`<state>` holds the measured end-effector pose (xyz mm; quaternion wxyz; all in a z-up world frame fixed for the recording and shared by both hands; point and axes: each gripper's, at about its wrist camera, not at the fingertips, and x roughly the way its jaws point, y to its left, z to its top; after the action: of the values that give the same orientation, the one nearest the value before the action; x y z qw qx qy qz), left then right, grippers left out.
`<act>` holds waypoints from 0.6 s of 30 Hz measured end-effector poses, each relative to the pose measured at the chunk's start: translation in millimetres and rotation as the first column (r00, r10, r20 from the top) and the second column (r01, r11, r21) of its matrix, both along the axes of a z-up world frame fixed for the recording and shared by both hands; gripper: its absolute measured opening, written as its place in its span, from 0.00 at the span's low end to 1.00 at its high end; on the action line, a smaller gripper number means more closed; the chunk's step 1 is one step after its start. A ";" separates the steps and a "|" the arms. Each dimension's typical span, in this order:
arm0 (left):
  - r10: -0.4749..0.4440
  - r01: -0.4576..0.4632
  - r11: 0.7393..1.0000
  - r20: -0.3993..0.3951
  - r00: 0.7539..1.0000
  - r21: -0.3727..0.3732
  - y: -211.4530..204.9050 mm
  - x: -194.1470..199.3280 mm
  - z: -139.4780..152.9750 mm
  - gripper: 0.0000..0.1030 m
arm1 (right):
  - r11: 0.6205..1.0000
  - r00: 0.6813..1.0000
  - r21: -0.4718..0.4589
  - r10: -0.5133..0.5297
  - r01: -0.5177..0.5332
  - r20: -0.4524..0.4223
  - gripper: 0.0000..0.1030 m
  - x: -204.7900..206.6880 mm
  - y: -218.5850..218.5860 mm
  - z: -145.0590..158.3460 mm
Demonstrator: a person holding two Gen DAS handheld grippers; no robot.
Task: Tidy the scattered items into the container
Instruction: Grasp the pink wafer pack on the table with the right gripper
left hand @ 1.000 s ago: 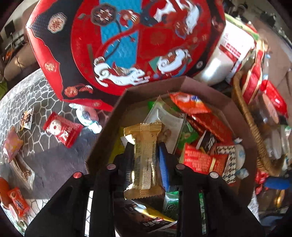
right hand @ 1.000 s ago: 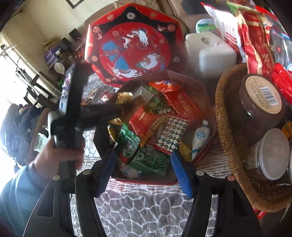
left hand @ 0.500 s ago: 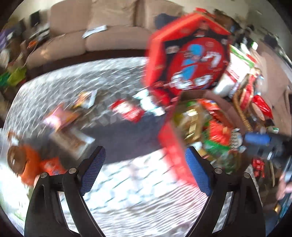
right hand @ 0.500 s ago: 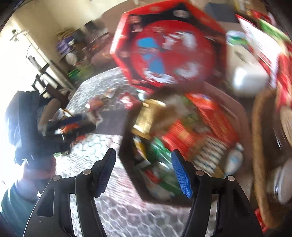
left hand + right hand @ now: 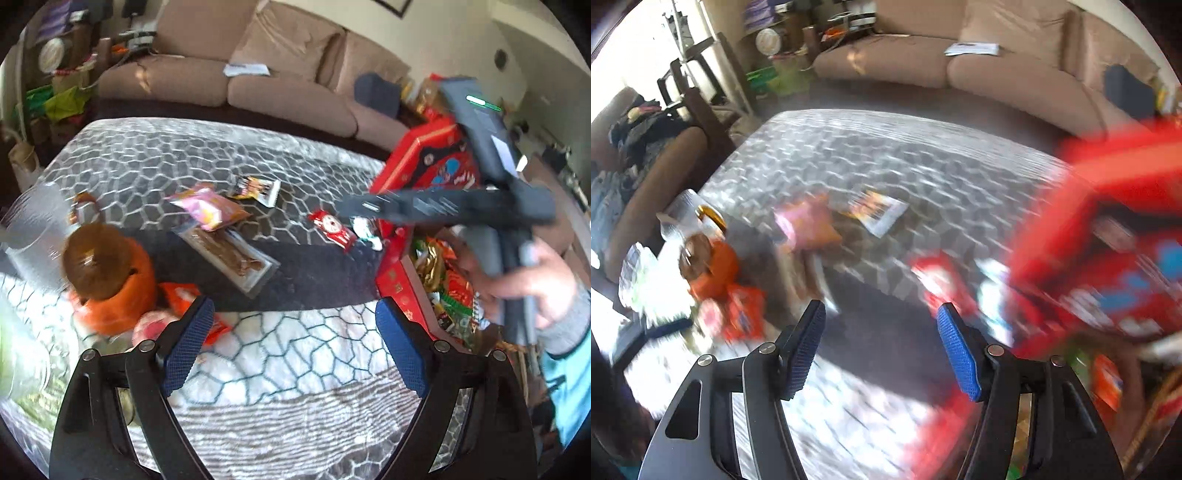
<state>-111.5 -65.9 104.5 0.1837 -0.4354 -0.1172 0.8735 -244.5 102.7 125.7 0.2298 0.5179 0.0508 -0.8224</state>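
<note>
My left gripper (image 5: 293, 347) is open and empty above the patterned tablecloth (image 5: 280, 384). The red octagonal box (image 5: 402, 291), full of snack packets, stands at the right. Scattered on the cloth are a clear pack of brown sticks (image 5: 231, 254), a pink-orange packet (image 5: 210, 212), a black-white packet (image 5: 256, 188), a small red packet (image 5: 332, 230) and orange packets (image 5: 177, 295). My right gripper (image 5: 881, 345) is open and empty; its view is blurred, with the red packet (image 5: 938, 280) ahead. The right gripper's body (image 5: 480, 206) shows over the box.
An orange jar with a brown lid (image 5: 107, 280) and a clear plastic cup (image 5: 33, 236) stand at the left. The box's red lid (image 5: 432, 166) leans behind the box. A beige sofa (image 5: 258, 74) lies beyond the table.
My left gripper let go of the gold bar into the box, opened, and swung left over the cloth. My right gripper also swung left, away from the box.
</note>
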 end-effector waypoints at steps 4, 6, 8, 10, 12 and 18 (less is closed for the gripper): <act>0.017 -0.017 1.000 -0.014 1.000 -0.001 -14.0 11.4 -5.6 0.86 | 0.995 0.996 -0.094 0.026 -0.018 0.090 0.63 -37.7 -51.3 -26.3; 0.015 -0.015 1.000 -0.015 1.000 -0.001 -20.1 11.8 -8.1 0.86 | 0.993 0.992 -0.114 0.037 -0.023 0.119 0.63 -50.0 -73.9 -35.7; 0.020 -0.020 1.000 -0.003 1.000 0.007 -27.5 8.5 -11.7 0.86 | 0.994 0.989 -0.094 0.062 -0.050 0.136 0.74 -65.5 -98.5 -46.4; 0.026 -0.027 0.999 0.022 0.999 0.025 -36.7 3.3 -14.4 0.86 | 0.996 0.988 -0.027 0.086 -0.083 0.129 0.76 -76.6 -119.1 -56.8; 0.038 -0.038 0.999 0.019 0.999 0.032 -44.2 3.1 -12.6 0.86 | 0.995 0.987 0.019 0.095 -0.098 0.128 0.76 -85.6 -131.8 -68.7; 0.054 -0.054 0.996 0.013 0.998 0.074 -56.7 0.6 -6.4 0.87 | 0.989 0.985 0.037 0.141 -0.145 0.096 0.55 -84.3 -138.8 -85.9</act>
<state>-110.9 -122.6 98.1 0.1754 -0.4296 -0.1623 0.8708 -328.8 -36.1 39.8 0.2789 0.5557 0.0952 -0.7774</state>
